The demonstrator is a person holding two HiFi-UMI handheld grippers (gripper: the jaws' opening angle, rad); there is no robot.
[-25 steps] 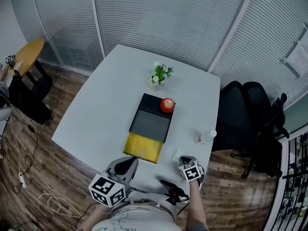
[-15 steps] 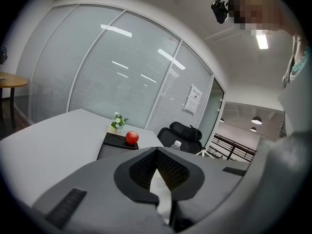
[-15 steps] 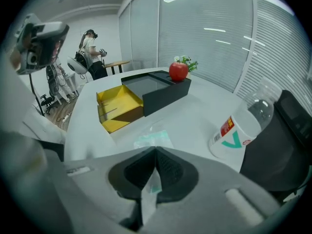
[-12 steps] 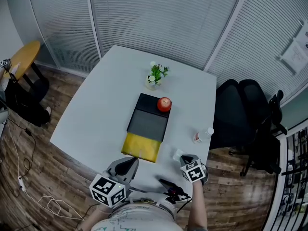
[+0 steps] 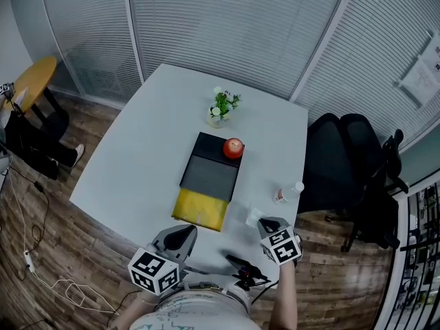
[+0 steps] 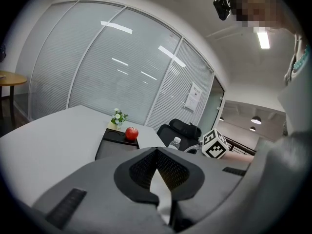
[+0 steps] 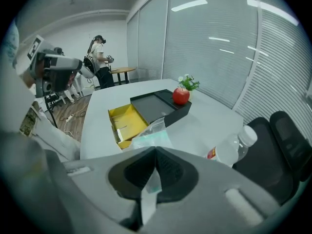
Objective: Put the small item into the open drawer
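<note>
Right gripper [image 7: 156, 151] is clenched on the packet [image 7: 150, 134]. Packet = small flat bag of clear, crinkly plastic w/ sth pale green inside. One edge is pinched btw the black ribbed pads; the rest sticks out past the tips.

In head view the packet is over the front part of the table [image 5: 137, 163], just right of the drawer [image 5: 201, 210] & not in it.

Drawer = shallow rectangular tray, yellow, standing open, pulled out of the near end of a flat black box [image 5: 214, 165]. Box top is matte dark grey, w/ a glossier black strip at the far end. A round, shiny red apple [image 5: 233, 147] sits on that strip.

Just beyond the box is a small plant [image 5: 221, 107]: green leaves, white flowers, pale rounded pot. A clear plastic bottle [image 5: 289, 193] w/ white cap & red label is on the table right of the box, near the right gripper. Upright or lying, can't tell.

Left gripper [image 6: 157, 150] is closed, tips meeting, nothing btw them. It has a smooth grey shell & black mesh-textured pads. It is at the table's front edge, near the drawer front but apart from it.

Table top is smooth matte white, approx square w/ rounded corners. A black padded office chair [image 5: 344, 160] stands at its right side. Floor [image 5: 96, 246] is wood plank. Slatted blinds [image 5: 227, 26] cover the walls. A round wooden side table [image 5: 34, 78] is far left.
</note>
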